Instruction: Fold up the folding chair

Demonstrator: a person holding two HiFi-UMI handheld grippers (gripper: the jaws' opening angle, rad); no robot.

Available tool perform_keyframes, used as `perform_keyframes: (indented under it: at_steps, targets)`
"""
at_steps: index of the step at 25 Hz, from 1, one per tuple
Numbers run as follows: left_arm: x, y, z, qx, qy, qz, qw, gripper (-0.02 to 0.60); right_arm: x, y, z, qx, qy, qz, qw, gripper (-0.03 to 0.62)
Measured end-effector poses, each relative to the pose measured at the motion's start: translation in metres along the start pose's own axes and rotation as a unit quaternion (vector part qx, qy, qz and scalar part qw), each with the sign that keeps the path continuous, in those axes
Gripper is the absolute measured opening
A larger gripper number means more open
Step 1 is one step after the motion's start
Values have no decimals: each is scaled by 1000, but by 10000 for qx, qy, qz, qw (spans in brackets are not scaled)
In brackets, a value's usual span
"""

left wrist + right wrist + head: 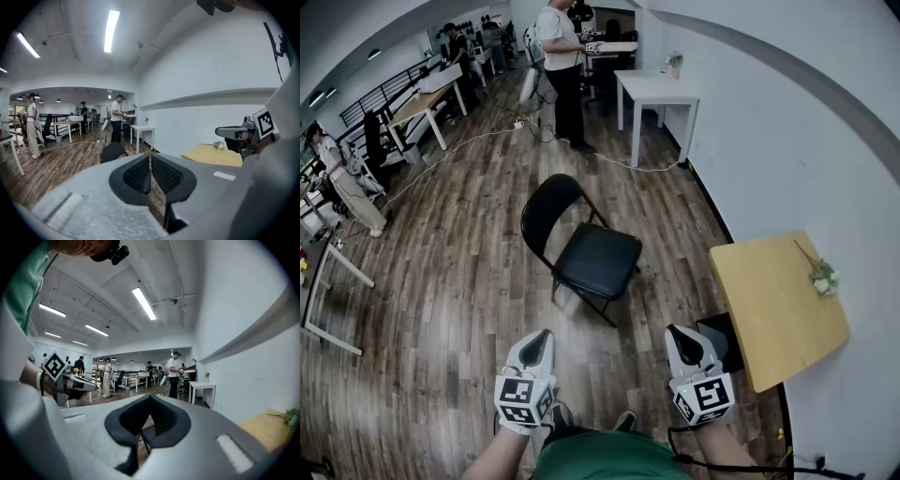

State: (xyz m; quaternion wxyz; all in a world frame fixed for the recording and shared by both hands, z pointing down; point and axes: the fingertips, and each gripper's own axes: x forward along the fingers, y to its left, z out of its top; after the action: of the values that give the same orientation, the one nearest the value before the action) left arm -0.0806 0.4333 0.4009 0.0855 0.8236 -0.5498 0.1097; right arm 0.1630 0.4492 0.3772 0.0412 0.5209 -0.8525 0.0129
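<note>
A black folding chair (pixel 581 248) stands unfolded on the wood floor, its backrest toward the upper left and its seat toward me. Both grippers are held low in the head view, well short of the chair and apart from it. My left gripper (pixel 542 336) is shut with nothing in it. My right gripper (pixel 677 332) is likewise shut and empty. Past the shut pads in the left gripper view the chair's backrest (pixel 112 152) shows. The right gripper view shows only the chair's legs (pixel 143 439) through the gap below the pads.
A yellow wooden table (pixel 776 307) with a small flower bunch (pixel 822 277) stands against the white wall on my right. A white table (pixel 658 92) and a standing person (pixel 562 66) are beyond the chair. Cables (pixel 623 166) run over the floor there. More desks and people are at far left.
</note>
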Motion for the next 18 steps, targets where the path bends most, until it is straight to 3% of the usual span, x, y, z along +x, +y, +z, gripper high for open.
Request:
perform_keyframes:
  at_steps: [10, 18]
  targets:
    - [-8, -11, -6, 61, 71, 191, 9998, 24, -10, -24, -8, 228, -192, 62, 9995, 3]
    - [32, 20, 7, 234, 1, 197, 9995, 24, 30, -48, -8, -541, -136, 40, 9984, 3]
